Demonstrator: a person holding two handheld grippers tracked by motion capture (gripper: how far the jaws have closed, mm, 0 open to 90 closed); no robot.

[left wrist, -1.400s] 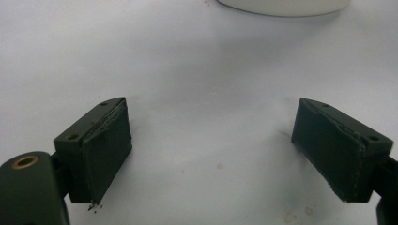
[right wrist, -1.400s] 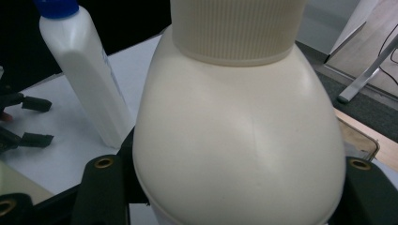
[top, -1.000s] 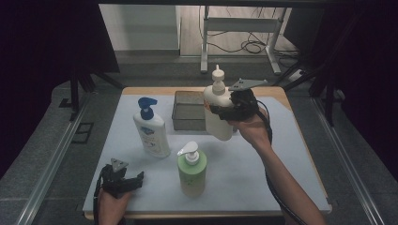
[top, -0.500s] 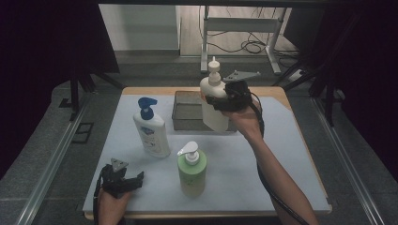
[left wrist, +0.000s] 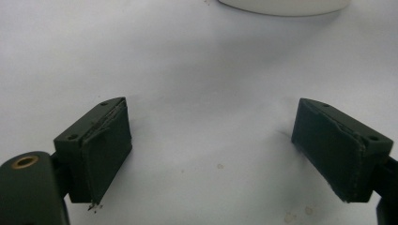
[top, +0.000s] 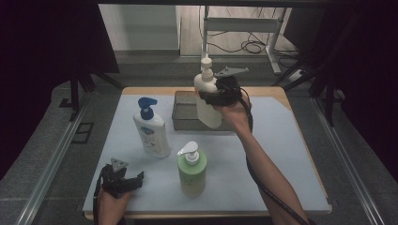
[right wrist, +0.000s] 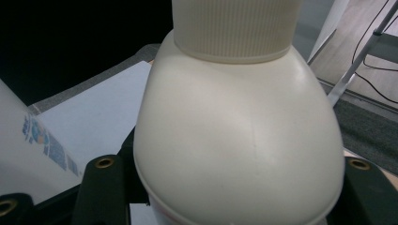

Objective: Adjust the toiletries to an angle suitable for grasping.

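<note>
My right gripper [top: 213, 97] is shut on a cream pump bottle [top: 206, 101], held upright in the air over the dark metal basket [top: 180, 117] at the back of the table. In the right gripper view the cream bottle [right wrist: 239, 131] sits squeezed between the two jaws. My left gripper [top: 133, 180] rests at the front left of the white mat [top: 281, 140], open, and its fingertips [left wrist: 105, 150] stand wide apart over bare mat with nothing between them.
A white bottle with a blue pump [top: 151, 127] stands left of the basket. A green bottle with a white pump [top: 191, 168] stands near the front, right of the left gripper. Beyond the table's far edge are cables and a metal frame.
My right gripper has carried the cream bottle to the left and toward the back, from beside the basket to over it. The left gripper has stayed in place.
</note>
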